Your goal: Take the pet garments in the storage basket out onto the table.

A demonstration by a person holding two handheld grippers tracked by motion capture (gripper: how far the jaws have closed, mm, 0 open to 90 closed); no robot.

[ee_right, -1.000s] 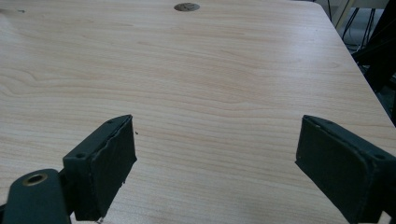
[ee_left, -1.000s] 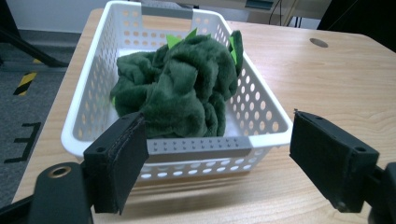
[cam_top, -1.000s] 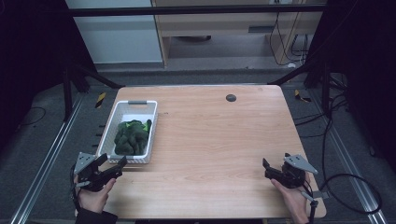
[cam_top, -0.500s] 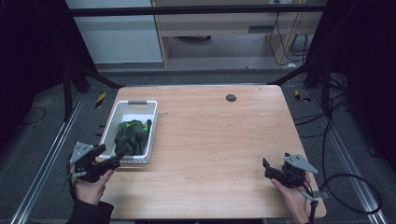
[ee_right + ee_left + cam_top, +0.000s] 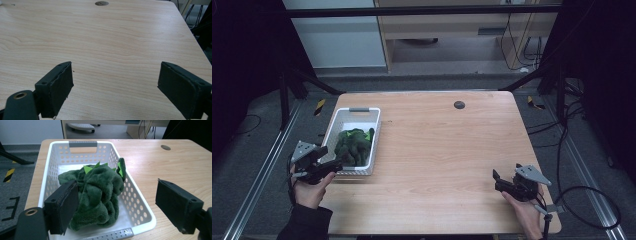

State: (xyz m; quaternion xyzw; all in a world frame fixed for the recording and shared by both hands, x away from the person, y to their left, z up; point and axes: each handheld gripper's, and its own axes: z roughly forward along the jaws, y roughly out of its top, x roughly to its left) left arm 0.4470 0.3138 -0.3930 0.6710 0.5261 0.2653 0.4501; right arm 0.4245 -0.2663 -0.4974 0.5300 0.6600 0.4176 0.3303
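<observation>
A white perforated basket [image 5: 339, 128] stands on the left part of the wooden table [image 5: 437, 145], with a dark green plush toy [image 5: 353, 145] with light green spikes bunched inside it. My left gripper [image 5: 333, 168] hovers at the basket's near left corner, open, nothing between its jaws. In the left gripper view the left gripper [image 5: 117, 195] looks along the basket [image 5: 140, 202] at the plush toy [image 5: 100, 187]. My right gripper [image 5: 497, 181] rests low near the table's front right, open and empty. In the right gripper view the right gripper [image 5: 115, 75] frames bare wood.
A small dark round hole [image 5: 459, 104] sits in the table's far middle, and the same hole [image 5: 101, 3] lies ahead of the right gripper. The basket's grey handle [image 5: 82, 144] is at its far end. Dark floor, metal frame legs and cables surround the table.
My left gripper has moved forward and slightly left, from the table's front edge up to the basket's near left corner. The right gripper has stayed where it was.
</observation>
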